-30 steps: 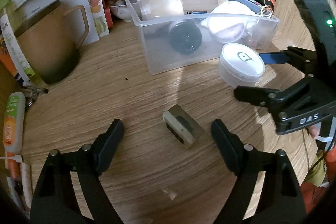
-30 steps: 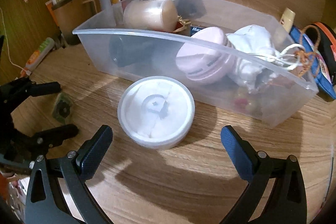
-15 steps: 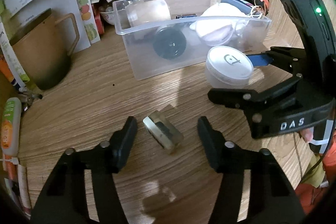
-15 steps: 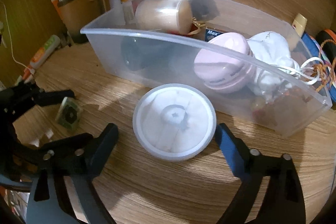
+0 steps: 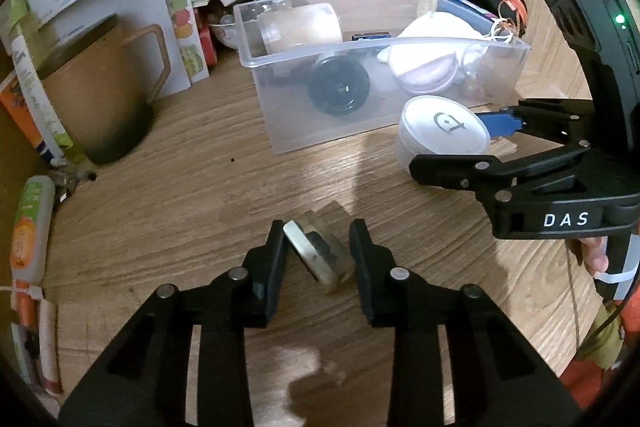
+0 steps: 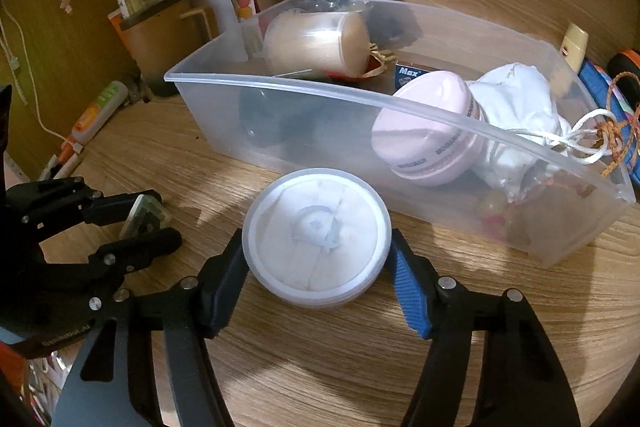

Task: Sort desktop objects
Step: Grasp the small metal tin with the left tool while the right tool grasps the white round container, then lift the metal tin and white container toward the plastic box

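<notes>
left gripper [image 5: 318, 251] jaws just closing, pinch small block [image 5: 316, 253] on desk [image 5: 200, 187]. right gripper [image 6: 318, 267], marked "das", jaws just closing, clamp white round jar [image 6: 316, 231], at 6 o'clock of clear bin [image 6: 360, 99]. inside bin, blue box reads "max".

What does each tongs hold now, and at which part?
Right tongs clamp the round white jar by its sides. Left tongs have been closing around the small block; firm hold unclear.
</notes>
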{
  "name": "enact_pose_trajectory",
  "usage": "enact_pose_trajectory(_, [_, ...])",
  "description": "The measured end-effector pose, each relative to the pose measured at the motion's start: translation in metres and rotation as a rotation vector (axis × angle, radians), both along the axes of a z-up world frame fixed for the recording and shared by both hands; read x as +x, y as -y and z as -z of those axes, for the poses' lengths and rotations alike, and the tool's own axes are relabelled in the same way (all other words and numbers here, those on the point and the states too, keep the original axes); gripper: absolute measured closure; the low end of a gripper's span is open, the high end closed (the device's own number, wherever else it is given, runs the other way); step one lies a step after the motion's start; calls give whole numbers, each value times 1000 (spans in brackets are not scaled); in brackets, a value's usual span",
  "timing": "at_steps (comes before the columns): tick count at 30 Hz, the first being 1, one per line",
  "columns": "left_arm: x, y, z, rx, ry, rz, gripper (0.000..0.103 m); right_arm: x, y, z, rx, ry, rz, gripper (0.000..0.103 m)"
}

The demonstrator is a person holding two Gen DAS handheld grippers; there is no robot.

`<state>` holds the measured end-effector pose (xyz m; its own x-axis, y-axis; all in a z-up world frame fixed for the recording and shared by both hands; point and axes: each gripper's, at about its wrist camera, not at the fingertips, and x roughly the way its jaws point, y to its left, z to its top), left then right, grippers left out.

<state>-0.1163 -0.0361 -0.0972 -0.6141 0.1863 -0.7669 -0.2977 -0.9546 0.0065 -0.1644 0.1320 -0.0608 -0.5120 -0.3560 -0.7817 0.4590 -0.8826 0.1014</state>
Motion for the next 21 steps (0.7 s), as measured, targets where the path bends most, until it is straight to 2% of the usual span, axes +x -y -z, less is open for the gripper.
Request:
enact_pose_trajectory(7, [10,3,0,-8,-10,-70,72,10,-4,-5,-24,-33,-7,40])
enact_pose_trajectory(10, [14,5,-4,13,-27,-95,72,16,-7,-8,-33,-50,-17,40])
enact_pose_trajectory(13, [20,5,-11,45,-47,-111,72,22,-13,-14,-49,-63,-14,40])
enact_pose_trajectory(21, [32,0,-35,52,-114,-153,72,47,-33,-38,-75,-128,-11,40])
